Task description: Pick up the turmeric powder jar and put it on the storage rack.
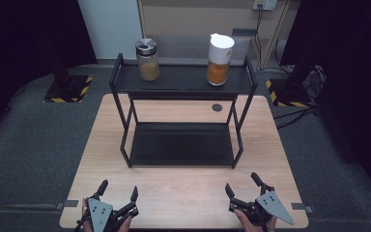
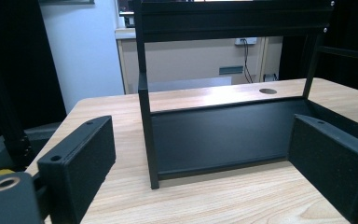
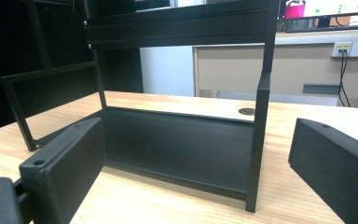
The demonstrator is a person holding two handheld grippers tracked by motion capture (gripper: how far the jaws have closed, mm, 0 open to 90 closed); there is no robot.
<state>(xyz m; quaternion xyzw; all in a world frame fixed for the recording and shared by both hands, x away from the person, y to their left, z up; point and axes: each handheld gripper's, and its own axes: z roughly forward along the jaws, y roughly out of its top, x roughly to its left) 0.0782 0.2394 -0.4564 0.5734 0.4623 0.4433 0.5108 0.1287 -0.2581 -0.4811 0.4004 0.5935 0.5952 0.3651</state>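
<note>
— Pale wood, that table (image 1: 183, 186). What sits at its left edge?

— The left gripper (image 1: 118, 192), held low over the near left corner by a hand. Its two black jaws are spread wide, with nothing between them. In the left gripper view the same jaws rise at either side and bare wood lies in the gap.

— And past it?

— A black metal two-tier shelf rack (image 1: 181, 145) stands in the middle of the table, well apart from both grippers. Its lower tray lies bare on the wood. On the upper shelf, toward the left end, stands a clear glass jar with a silver lid (image 1: 147, 60), upright and part-filled with a tan powder.

— Anything farther right on that shelf?

— Yes, a clear bottle with a white cap (image 1: 220, 59), also upright, holding an orange-brown powder. It stands near the right end, well apart from the jar. Behind the rack a small round dark grommet (image 1: 217, 107) is set into the table.

— And the right side?

— The right gripper (image 1: 242, 184) is over the near right corner, its grey three-cornered plate on top. Its jaws are spread apart too and pinch nothing. In the right gripper view they frame the rack's front right post (image 3: 259, 140).
</note>
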